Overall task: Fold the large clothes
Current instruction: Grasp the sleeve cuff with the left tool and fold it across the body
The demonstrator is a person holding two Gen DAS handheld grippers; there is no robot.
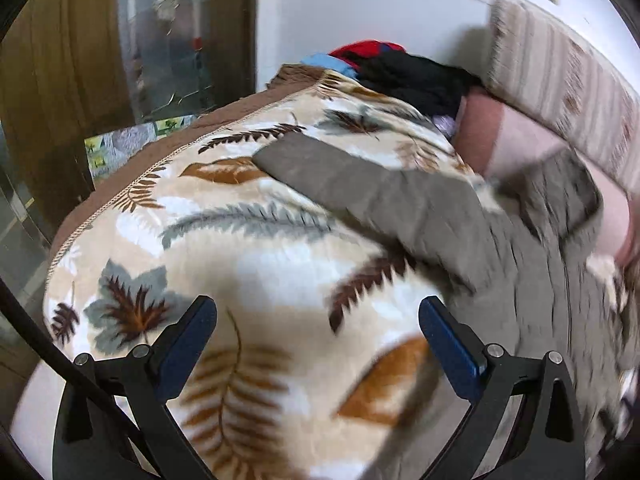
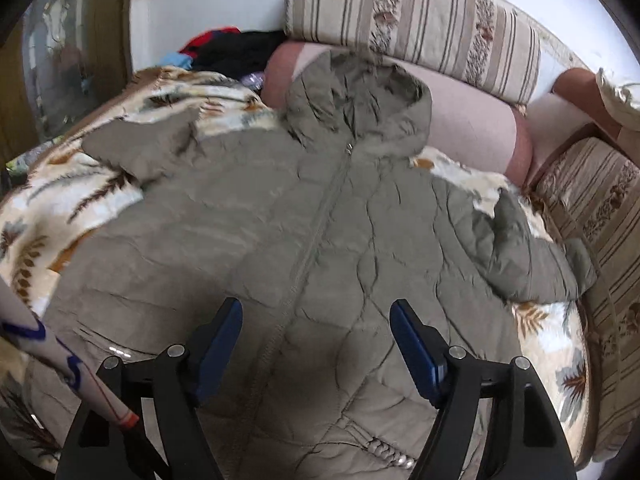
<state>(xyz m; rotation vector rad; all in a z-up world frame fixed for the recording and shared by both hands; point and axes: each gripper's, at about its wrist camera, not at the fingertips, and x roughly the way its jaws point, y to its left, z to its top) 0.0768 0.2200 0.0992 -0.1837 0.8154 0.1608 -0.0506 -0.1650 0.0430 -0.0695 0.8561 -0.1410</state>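
Blue-padded fingers of the left hand-held gripper (image 1: 318, 344) stand wide apart with nothing between them, poised over a plush cream blanket printed with brown and grey leaves (image 1: 224, 240) that covers the sofa. Ahead and to the right of it lies one sleeve of the olive-grey quilted hooded jacket (image 1: 400, 196), stretched out flat, seemingly to ready it for folding inward. Beyond that, a heap of red, blue and black clothes (image 1: 396, 68) waits against the wall.

From the right wrist, the right hand-held gripper (image 2: 316, 344) is likewise spread and empty, hovering directly above the jacket's zipped front (image 2: 312, 240). The garment lies face up, hood toward a pink bolster cushion (image 2: 468, 128) and striped beige back cushions (image 2: 416, 20), both sleeves splayed outward — a layout that suits a first fold.
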